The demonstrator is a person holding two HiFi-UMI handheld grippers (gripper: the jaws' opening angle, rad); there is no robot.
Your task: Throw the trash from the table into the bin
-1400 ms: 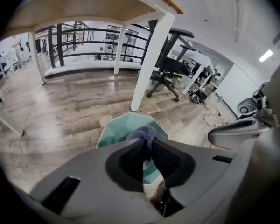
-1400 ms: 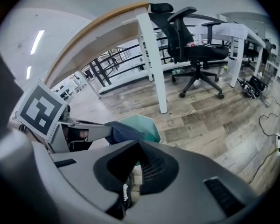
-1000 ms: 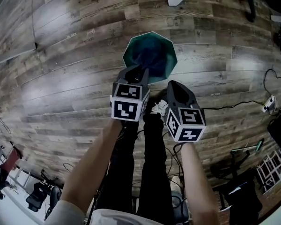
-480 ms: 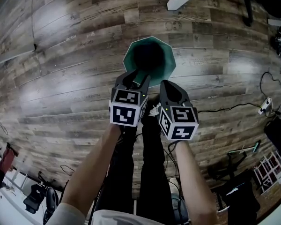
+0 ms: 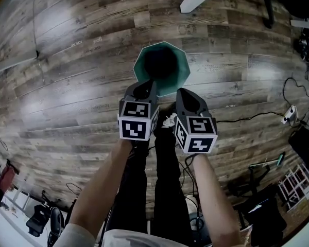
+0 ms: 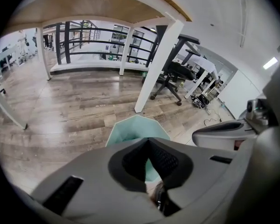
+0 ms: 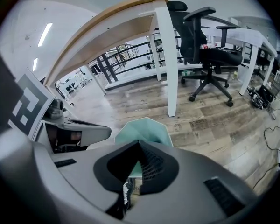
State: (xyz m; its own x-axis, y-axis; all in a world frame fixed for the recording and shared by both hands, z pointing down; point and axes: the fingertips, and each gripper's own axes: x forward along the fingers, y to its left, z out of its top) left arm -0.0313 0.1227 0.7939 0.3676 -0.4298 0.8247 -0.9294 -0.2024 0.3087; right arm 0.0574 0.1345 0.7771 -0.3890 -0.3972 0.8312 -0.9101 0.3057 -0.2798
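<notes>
Ok so, head view: the teal bin (image 5: 171,84) stands upright on the wood floor (image 5: 67,86). Its mouth faces straight up at the camera, so its long axis runs floor-to-ceiling. It's at 12 o'clock from both tongs, just past their tips.

The left gripper (image 5: 146,86) has just been closing. In the left gripper view its tips meet with nothing pinched, only the bin's rim showing past them. It's angled down, nose at 12 o'clock, partly over the bin's near edge.

The right gripper (image 5: 187,93) is just beside it at 3 o'clock, tilted down the same way. Its jaws are closed too, and a crumpled white paper wad (image 5: 170,120) is caught low down between them, near the root. In the head view the wad pokes out on that gripper's 9 o'clock side, in the gap between the two tongs. It's a scrunched lump, so I can't tell any long axis or which way it points.

A white table leg (image 6: 154,69) stands beyond the bin, at about 1 o'clock.
</notes>
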